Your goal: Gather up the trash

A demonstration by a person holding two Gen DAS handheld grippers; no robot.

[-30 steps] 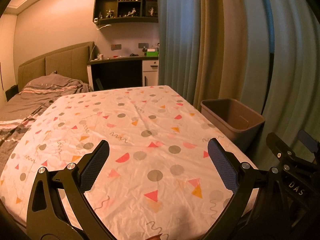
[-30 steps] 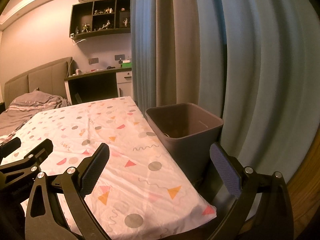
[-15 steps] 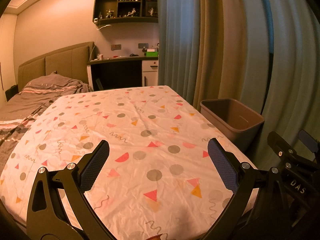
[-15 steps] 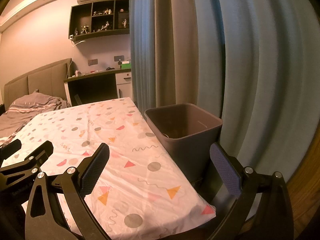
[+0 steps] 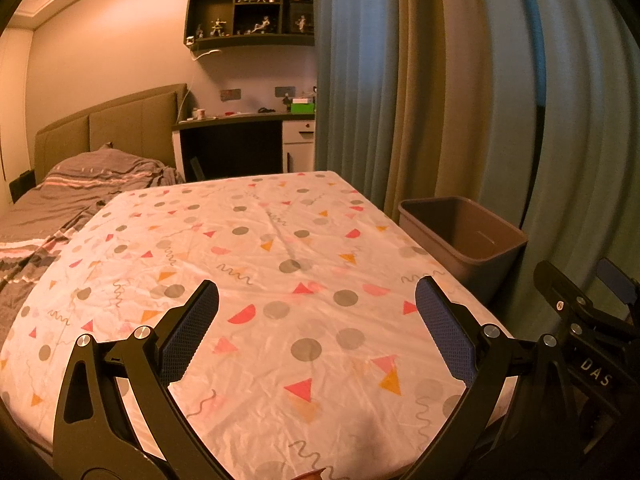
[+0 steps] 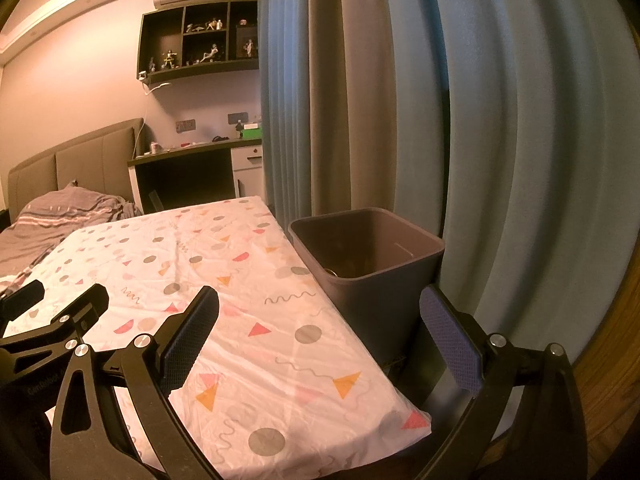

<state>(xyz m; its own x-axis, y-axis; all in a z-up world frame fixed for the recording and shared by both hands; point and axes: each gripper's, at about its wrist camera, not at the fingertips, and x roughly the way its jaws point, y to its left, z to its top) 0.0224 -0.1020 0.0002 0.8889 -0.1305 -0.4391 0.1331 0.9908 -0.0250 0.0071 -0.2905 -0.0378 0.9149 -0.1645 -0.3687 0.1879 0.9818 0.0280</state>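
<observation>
Bin is seen beside the table; both grippers are held near it, jaws spread, empty.

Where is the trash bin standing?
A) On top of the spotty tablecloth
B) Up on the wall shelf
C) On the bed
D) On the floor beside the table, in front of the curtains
D: the trash bin stands lower than the table, right beside its edge, with the curtains hanging behind it.
</observation>
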